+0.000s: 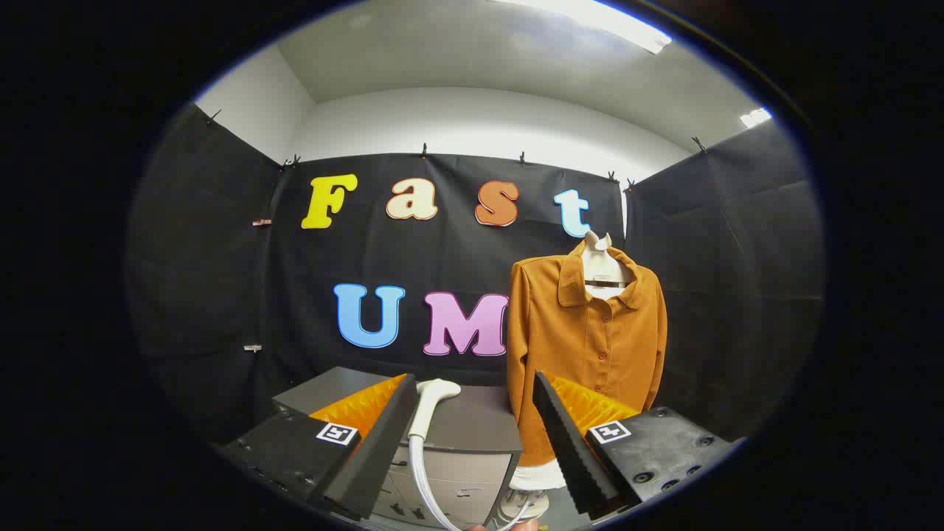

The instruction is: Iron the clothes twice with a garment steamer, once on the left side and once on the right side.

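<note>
An orange-brown buttoned shirt (586, 346) hangs upright on a white mannequin stand, beyond my right finger. A white garment steamer head (430, 402) lies on top of a grey cabinet (472, 435), just ahead of my left finger, with its white hose (422, 479) curving down between the fingers. My gripper (472, 394) is open, fingers spread wide, nothing pressed between them. The steamer head sits nearer the left finger, apart from the shirt.
The grey cabinet has drawers on its front face, below the steamer. A white base unit (527, 509) sits low beside the cabinet under the shirt's hem. Black cloth walls close the booth on three sides.
</note>
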